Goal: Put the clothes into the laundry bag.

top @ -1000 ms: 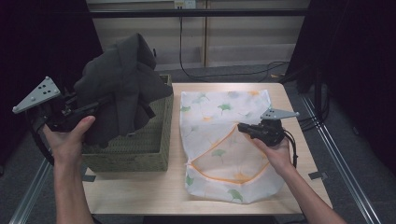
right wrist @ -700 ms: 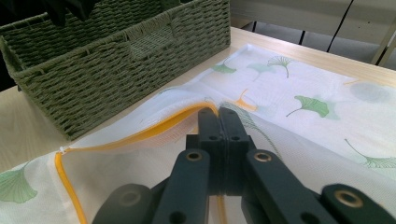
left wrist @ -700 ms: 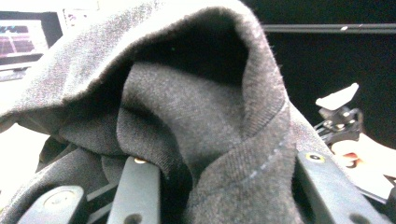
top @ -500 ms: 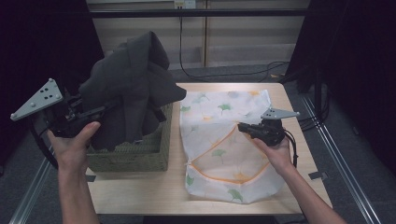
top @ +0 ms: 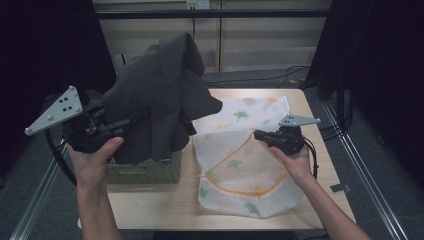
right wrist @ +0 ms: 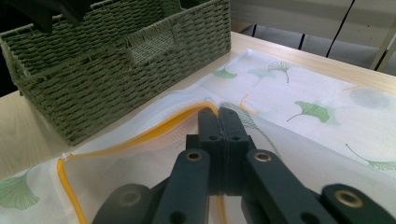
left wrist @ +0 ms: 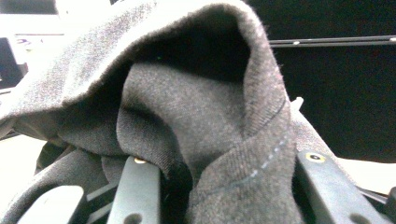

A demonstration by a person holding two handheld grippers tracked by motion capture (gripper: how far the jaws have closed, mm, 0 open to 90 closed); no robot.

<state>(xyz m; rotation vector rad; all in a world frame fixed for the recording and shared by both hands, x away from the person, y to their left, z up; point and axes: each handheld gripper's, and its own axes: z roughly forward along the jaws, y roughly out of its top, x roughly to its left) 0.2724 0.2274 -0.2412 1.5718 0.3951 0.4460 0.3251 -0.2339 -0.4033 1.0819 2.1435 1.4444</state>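
A dark grey garment [top: 160,95] hangs in the air above the green woven basket [top: 145,172], held up by my left gripper [top: 132,120], which is shut on its cloth [left wrist: 210,154]. On the table lies a white mesh laundry bag [top: 240,165] printed with ginkgo leaves and edged by an orange zipper. My right gripper [top: 257,134] is shut on the bag's orange-edged opening [right wrist: 182,122] and lifts that edge a little off the table.
The woven basket [right wrist: 116,60] stands at the table's left, close beside the bag. The wooden table [top: 320,110] ends near my right hand. Metal rails run along the floor on both sides, and cables lie behind the table.
My left gripper has lifted the grey garment higher out of the basket and carried it rightward towards the bag. The right gripper has stayed still on the bag's edge.
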